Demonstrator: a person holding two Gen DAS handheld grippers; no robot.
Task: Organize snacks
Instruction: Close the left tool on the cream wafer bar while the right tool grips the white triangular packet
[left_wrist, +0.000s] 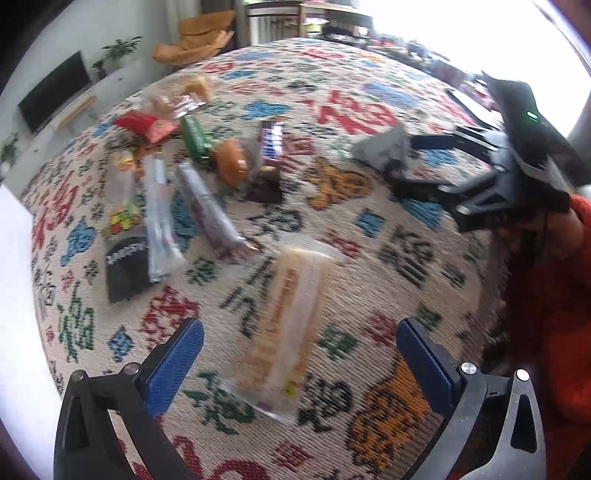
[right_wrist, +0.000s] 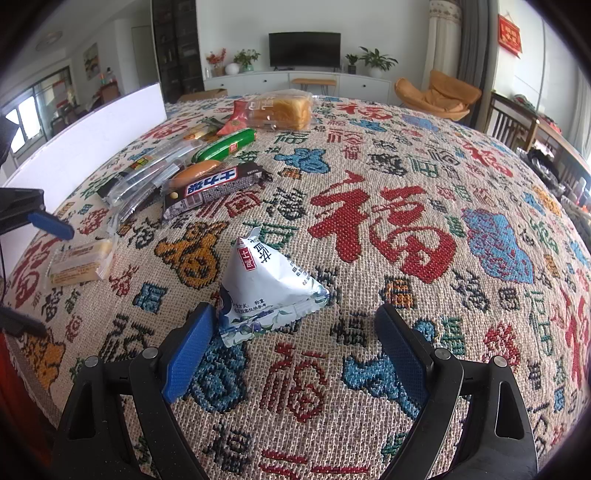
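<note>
A long cream wafer packet (left_wrist: 286, 325) lies on the patterned tablecloth (left_wrist: 369, 221) between the open fingers of my left gripper (left_wrist: 299, 354); it also shows in the right wrist view (right_wrist: 79, 260). My right gripper (right_wrist: 295, 347) is open, and a white triangular snack pouch (right_wrist: 264, 291) sits just ahead of it, nearer its left finger (right_wrist: 188, 350). That pouch appears grey in the left wrist view (left_wrist: 382, 147), with the right gripper (left_wrist: 424, 166) behind it. Several other snacks lie in a group: a dark chocolate bar (right_wrist: 214, 186), a green stick (right_wrist: 227, 144), a bread pack (right_wrist: 280, 109).
A white board (right_wrist: 92, 140) stands along the table's left side. More wrapped bars (left_wrist: 159, 218) and a black packet (left_wrist: 125, 266) lie left of the wafer. A TV (right_wrist: 304, 50), an orange chair (right_wrist: 436, 96) and wooden furniture (right_wrist: 517, 122) stand beyond the table.
</note>
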